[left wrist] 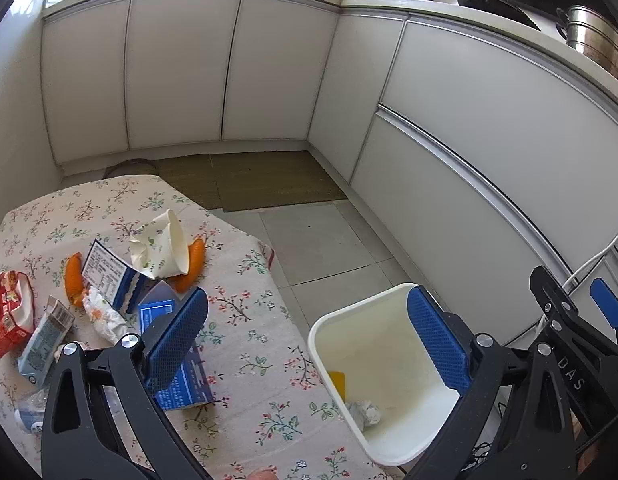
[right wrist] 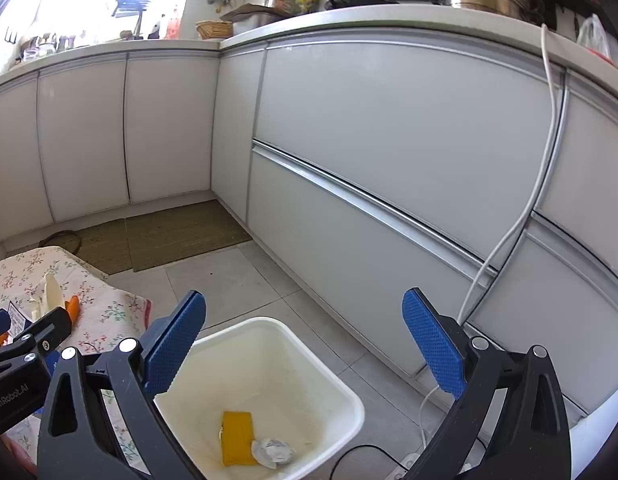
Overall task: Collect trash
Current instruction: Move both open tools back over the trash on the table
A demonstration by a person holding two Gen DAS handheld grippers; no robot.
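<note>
While both tongs point(left wrist: 309, 336) point(right wrist: 305, 344) gape empty, the white bin point(right wrist: 329, 364) stands upright, mouth facing up.

Left gripper point(left wrist: 309, 336): matte black plastic linkage arms with triangular cut-outs, round silver screw heads at the pivots, blue fingers point(left wrist: 177, 332) with a fine diamond-textured rubber face. Right gripper point(right wrist: 305, 344): same build, black frame, silver pivot screws, blue textured pads point(right wrist: 433, 344). White lettering on the black housings: "DAS" on the right unit's side, "GenRobot.AI" on the left unit's side.
</note>
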